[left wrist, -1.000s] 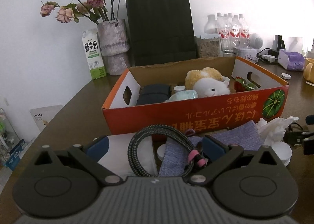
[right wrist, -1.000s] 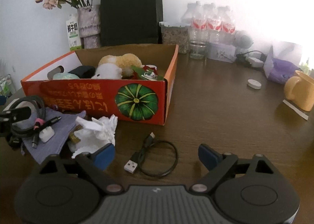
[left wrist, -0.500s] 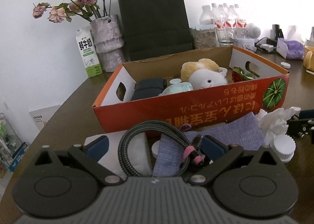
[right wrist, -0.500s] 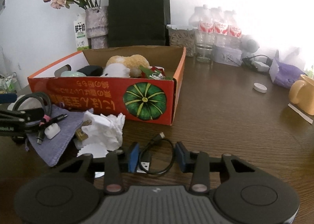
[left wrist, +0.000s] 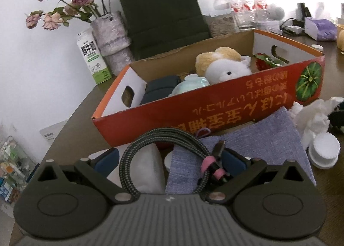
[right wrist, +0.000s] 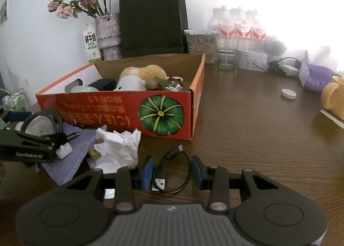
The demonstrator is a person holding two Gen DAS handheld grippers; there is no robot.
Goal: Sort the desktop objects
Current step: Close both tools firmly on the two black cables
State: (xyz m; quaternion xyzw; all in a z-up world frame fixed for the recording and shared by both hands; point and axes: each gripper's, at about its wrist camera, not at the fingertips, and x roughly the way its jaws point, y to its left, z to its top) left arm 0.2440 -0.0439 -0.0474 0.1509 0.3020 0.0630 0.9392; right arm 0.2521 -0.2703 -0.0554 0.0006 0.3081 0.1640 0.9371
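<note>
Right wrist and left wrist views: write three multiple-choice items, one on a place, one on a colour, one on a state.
1. Where does the short black USB cable lie?
A. Inside the orange box
B. On the table, between the fingers of the right gripper
C. On top of the purple cloth

2. What colour is the strap around the braided cable?
A. Pink
B. Green
C. Yellow

3. How is the black paper bag placed?
A. Lying flat
B. Folded inside the box
C. Standing upright by the wall

Answers:
1 B: its loop lies on bare wood between the two blue pads.
2 A: a pink band wraps the coil near its plug.
3 C: it stands tall behind the box, handles up.
</note>
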